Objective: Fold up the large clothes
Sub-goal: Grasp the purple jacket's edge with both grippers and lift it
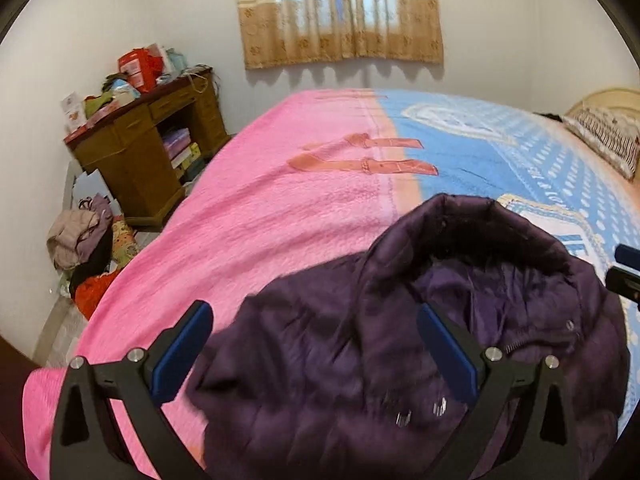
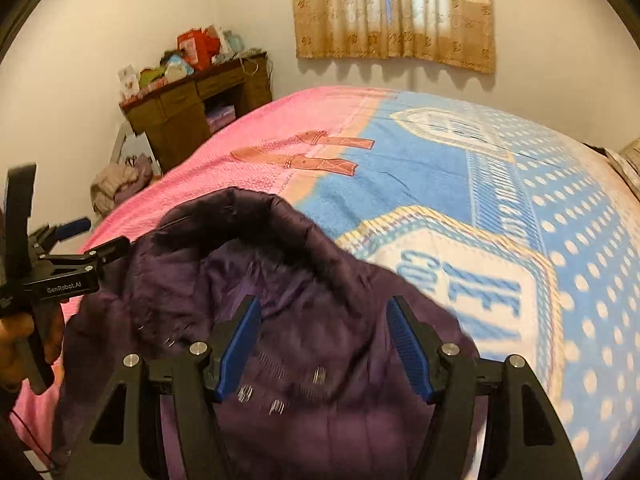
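Note:
A dark purple padded jacket [image 1: 340,364] [image 2: 312,332] lies on the near part of the bed, collar opening up and lining showing, with metal snaps along its front. My left gripper [image 1: 313,308] hovers over the jacket's left shoulder side, blue pads wide apart, gripping nothing. My right gripper [image 2: 323,300] hangs over the collar and front, open, with no cloth pinched between its pads. In the right wrist view the left gripper [image 2: 92,240] shows at the left edge, held by a hand [image 2: 20,340]. The right gripper's tip [image 1: 624,272] pokes in at the far right of the left wrist view.
A pink and blue blanket [image 1: 280,200] [image 2: 440,184] covers the bed. A cluttered wooden desk [image 1: 136,152] [image 2: 188,112] stands at the back left, with a heap of clothes [image 1: 84,248] on the floor beside it. A pillow [image 1: 604,140] lies far right. A curtained window [image 1: 340,12] is behind.

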`<state>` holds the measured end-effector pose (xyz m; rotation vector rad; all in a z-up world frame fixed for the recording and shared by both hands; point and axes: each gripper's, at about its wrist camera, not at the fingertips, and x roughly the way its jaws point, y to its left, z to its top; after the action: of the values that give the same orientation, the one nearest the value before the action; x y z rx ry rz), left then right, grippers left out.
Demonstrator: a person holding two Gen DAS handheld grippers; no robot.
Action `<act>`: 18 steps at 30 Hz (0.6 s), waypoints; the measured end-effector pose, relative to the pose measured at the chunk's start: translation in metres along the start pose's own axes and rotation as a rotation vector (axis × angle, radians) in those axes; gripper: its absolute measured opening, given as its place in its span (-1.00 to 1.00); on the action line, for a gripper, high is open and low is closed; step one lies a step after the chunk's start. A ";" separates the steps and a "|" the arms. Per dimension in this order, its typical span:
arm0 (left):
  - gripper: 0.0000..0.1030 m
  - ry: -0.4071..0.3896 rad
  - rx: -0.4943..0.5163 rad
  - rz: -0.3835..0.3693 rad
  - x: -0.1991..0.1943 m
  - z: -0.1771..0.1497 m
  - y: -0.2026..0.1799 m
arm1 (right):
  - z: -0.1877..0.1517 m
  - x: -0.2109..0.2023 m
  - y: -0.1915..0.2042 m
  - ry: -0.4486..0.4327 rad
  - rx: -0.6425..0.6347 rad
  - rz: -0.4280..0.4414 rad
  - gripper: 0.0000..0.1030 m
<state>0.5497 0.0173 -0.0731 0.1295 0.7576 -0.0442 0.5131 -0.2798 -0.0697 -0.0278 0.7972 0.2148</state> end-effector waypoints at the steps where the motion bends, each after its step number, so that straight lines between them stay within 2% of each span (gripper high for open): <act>1: 1.00 -0.001 0.013 -0.004 0.007 0.006 -0.004 | 0.006 0.015 0.001 0.015 -0.023 -0.016 0.28; 5: 1.00 0.014 0.076 0.007 0.037 0.021 -0.017 | 0.017 0.063 0.004 0.076 -0.092 -0.044 0.22; 7: 0.92 0.023 0.099 0.029 0.049 0.023 -0.021 | 0.020 0.080 0.004 0.085 -0.148 -0.094 -0.39; 9: 0.45 0.023 0.125 0.010 0.053 0.024 -0.022 | 0.018 0.084 0.008 0.092 -0.177 -0.103 -0.64; 11: -0.64 0.023 0.160 -0.043 0.050 0.021 -0.023 | 0.011 0.081 0.011 0.092 -0.212 -0.095 -0.73; 12: -0.68 0.029 0.178 -0.071 0.047 0.019 -0.023 | 0.007 0.078 0.012 0.095 -0.237 -0.088 -0.75; 18: -0.75 -0.071 0.324 -0.159 -0.004 -0.013 -0.023 | -0.022 0.053 0.012 0.109 -0.256 -0.054 -0.81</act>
<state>0.5354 -0.0039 -0.0820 0.3738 0.6840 -0.3218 0.5311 -0.2605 -0.1219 -0.3038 0.8722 0.2645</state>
